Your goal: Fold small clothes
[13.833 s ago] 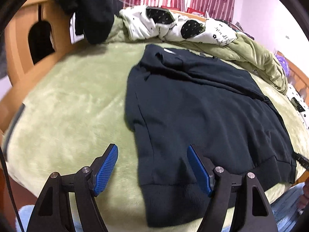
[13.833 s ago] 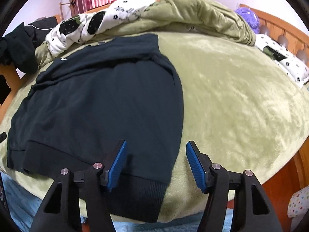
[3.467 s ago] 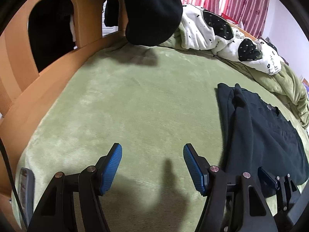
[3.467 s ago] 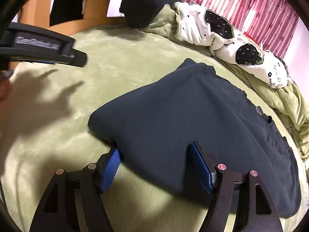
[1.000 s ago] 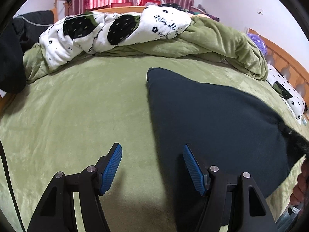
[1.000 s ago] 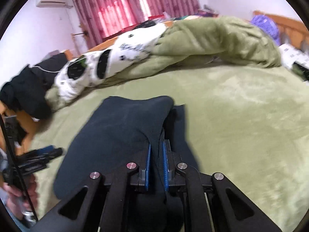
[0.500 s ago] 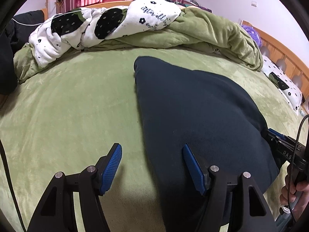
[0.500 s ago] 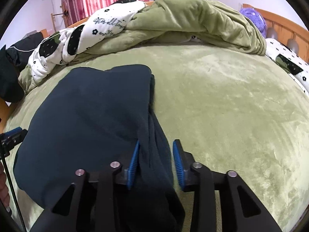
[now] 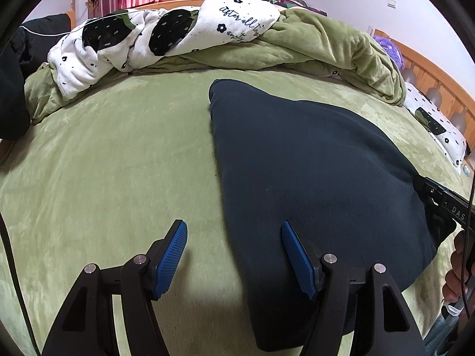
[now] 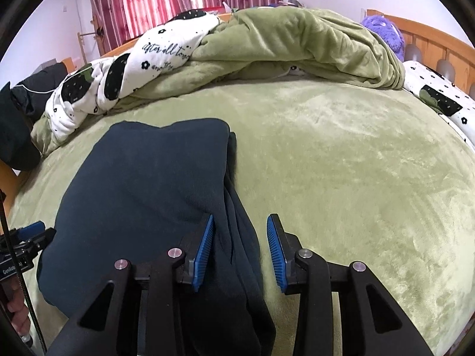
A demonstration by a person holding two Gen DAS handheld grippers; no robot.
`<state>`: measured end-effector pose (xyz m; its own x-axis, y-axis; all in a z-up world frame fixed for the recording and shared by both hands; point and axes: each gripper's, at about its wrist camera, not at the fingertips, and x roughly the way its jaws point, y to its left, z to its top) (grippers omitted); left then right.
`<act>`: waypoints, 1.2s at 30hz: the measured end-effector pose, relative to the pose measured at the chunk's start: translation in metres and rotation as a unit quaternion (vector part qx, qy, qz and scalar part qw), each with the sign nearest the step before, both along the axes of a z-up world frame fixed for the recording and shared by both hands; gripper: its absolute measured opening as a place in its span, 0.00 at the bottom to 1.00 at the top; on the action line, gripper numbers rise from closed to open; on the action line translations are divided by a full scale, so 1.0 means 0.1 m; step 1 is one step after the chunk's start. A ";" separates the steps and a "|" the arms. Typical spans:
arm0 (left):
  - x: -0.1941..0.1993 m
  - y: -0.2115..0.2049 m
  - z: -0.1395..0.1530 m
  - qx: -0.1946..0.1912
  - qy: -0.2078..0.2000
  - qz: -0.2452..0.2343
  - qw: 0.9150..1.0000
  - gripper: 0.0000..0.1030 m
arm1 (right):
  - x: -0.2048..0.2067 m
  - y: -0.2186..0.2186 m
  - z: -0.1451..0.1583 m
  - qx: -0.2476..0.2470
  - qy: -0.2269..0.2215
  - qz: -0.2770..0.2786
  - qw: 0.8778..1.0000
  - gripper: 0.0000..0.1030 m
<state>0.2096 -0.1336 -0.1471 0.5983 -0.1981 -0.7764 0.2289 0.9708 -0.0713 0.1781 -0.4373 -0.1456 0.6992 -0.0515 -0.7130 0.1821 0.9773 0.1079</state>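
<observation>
A dark navy sweatshirt (image 9: 311, 172) lies folded in a compact stack on the green bed cover (image 9: 118, 163). My left gripper (image 9: 234, 252) is open and empty, over the stack's left edge near its front. In the right wrist view the sweatshirt (image 10: 148, 184) fills the left middle. My right gripper (image 10: 240, 243) is open, its jaws apart on either side of the stack's right folded edge, not clamping it. The right gripper also shows at the stack's right side in the left wrist view (image 9: 439, 204).
A rumpled green duvet (image 10: 297, 44) and a white strawberry-print quilt (image 9: 166, 35) are heaped at the back of the bed. Dark clothes (image 10: 17, 124) lie at the far left. A wooden headboard (image 10: 430, 47) and a patterned pillow (image 10: 439, 98) are on the right.
My right gripper, shut on the sweatshirt's edge a second ago, has opened and let the cloth down onto the stack. The left gripper stayed open and shifted slightly.
</observation>
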 end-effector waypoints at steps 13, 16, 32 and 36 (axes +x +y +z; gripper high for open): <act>-0.20 0.09 0.10 -0.022 -0.004 0.006 1.000 0.63 | -0.09 -0.05 0.01 -0.003 0.021 -0.019 1.000 0.34; -0.26 0.10 0.15 -0.048 -0.002 -0.006 0.999 0.63 | -0.17 -0.09 0.06 0.002 0.010 -0.027 1.000 0.34; -0.30 -0.25 -0.08 -0.025 0.019 -0.029 0.999 0.69 | -0.16 -0.11 -0.26 -0.012 0.080 -0.015 0.997 0.40; -0.29 -0.21 -0.07 -0.036 0.022 -0.029 0.999 0.70 | -0.19 -0.09 -0.18 -0.019 0.070 -0.015 0.997 0.40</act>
